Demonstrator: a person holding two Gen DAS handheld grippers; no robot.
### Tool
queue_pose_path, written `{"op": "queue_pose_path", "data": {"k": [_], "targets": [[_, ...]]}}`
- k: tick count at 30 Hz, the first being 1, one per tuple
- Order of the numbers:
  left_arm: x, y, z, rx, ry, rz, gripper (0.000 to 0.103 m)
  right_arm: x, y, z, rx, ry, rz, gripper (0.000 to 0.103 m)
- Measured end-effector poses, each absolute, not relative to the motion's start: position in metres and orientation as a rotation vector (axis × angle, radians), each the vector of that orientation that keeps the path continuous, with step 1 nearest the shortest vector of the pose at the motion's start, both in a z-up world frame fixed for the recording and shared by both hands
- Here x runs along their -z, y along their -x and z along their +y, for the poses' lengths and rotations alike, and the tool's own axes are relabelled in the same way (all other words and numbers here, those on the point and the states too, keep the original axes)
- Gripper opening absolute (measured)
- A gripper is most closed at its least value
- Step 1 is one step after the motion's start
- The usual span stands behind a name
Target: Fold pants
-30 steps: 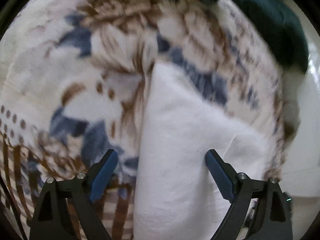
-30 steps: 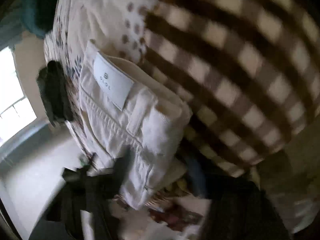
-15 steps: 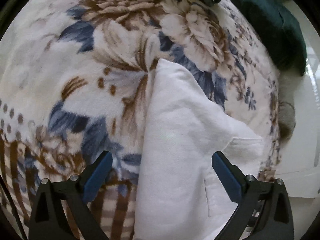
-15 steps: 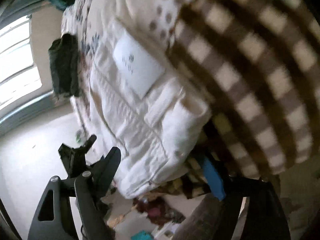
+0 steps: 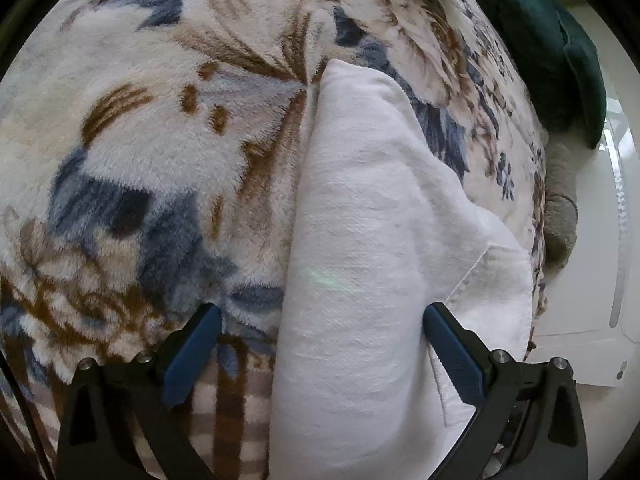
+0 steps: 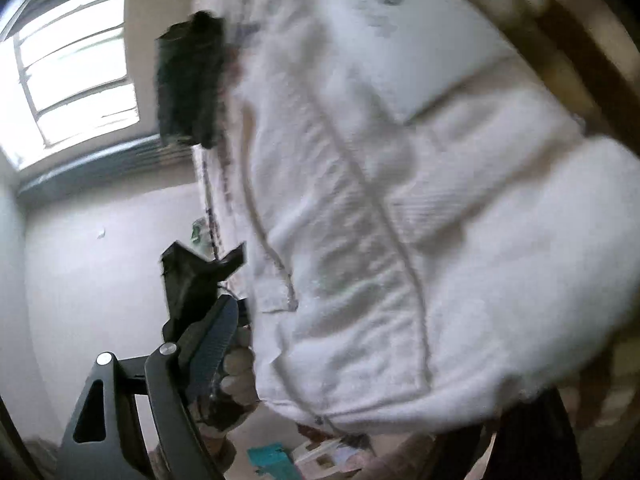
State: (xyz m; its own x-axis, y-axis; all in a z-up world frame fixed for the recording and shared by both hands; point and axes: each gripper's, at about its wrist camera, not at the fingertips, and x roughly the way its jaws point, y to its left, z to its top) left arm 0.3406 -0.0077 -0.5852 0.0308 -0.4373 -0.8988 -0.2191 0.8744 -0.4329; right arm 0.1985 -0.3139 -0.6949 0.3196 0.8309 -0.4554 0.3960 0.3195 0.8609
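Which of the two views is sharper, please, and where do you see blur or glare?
Left wrist view: sharp, evenly lit; pile of the blanket and weave of the pants read clearly, with fisheye bending at the edges. Right wrist view: motion-blurred throughout, pants smeared, window blown out white.

A flowered plush blanket (image 5: 168,168) covers the bed, folded white pants (image 5: 360,280) lying on it.

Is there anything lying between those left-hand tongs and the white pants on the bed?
Nothing visible. The left tongs stand open right over the folded white pants, one blue pad on each side of the fold, with only the flowered blanket underneath.
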Motion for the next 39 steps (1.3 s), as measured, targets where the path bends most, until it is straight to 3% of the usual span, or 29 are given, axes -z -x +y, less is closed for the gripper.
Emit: {"op": "queue_pose_path", "data": {"k": [3, 4, 5, 6, 7, 9, 12, 24, 32, 39], "targets": [[0.586, -0.340, -0.010, 0.185, 0.527, 1.550, 0.103, 0.714, -0.207, -0.308, -0.348, -1.277, 1.347, 0.085], [0.584, -0.339, -0.010, 0.189, 0.527, 1.537, 0.097, 0.724, -0.206, -0.309, -0.310, -1.330, 1.333, 0.083], [0.579, -0.339, -0.012, 0.203, 0.522, 1.511, 0.088, 0.724, -0.206, -0.310, -0.280, -1.355, 1.309, 0.079], [0.572, -0.338, -0.015, 0.228, 0.513, 1.486, 0.059, 0.721, -0.206, -0.310, -0.267, -1.347, 1.302, 0.062], [0.564, -0.338, -0.022, 0.246, 0.460, 1.474, 0.053, 0.713, -0.205, -0.308, -0.258, -1.304, 1.299, 0.048], [0.555, -0.338, -0.029, 0.268, 0.431, 1.466, 0.038, 0.699, -0.200, -0.305, -0.243, -1.282, 1.281, 0.040], [0.530, -0.336, -0.033, 0.277, 0.424, 1.457, 0.030, 0.668, -0.195, -0.301, -0.215, -1.230, 1.262, 0.036], [0.392, -0.371, -0.030, 0.312, 0.403, 1.394, 0.030, 0.494, -0.242, -0.296, -0.278, -1.141, 1.171, 0.033], [0.324, -0.525, 0.011, 0.375, 0.398, 1.289, 0.030, 0.405, -0.377, -0.260, -0.286, -1.072, 1.074, 0.033], [0.315, -0.697, 0.069, 0.372, 0.362, 1.225, 0.030, 0.387, -0.568, -0.198, -0.308, -1.057, 0.988, 0.033]]}}
